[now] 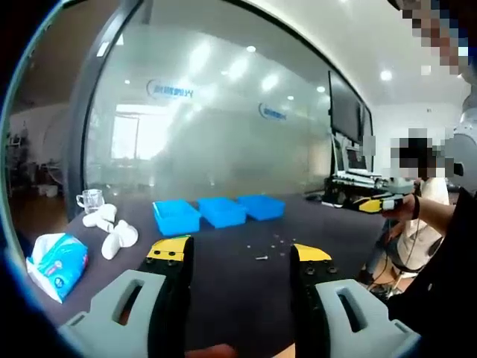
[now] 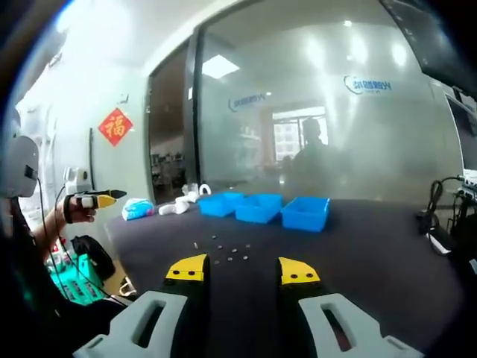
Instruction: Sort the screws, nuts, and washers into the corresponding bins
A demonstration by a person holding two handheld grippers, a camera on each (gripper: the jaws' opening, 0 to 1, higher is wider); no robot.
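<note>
Now | both grippers' fingers apart, empty | tissue pack [image 1: 57, 262] in left gripper view

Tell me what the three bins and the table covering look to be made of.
The three blue bins look like moulded plastic: uniform bright colour, smooth walls, faint sheen. The table covering looks like a dark matte mat or cloth, showing no glare; which one cannot be told from here.

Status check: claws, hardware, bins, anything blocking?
Both claws open, empty. Loose hardware scattered on the dark table. Three blue bins beyond, path unobstructed.
</note>
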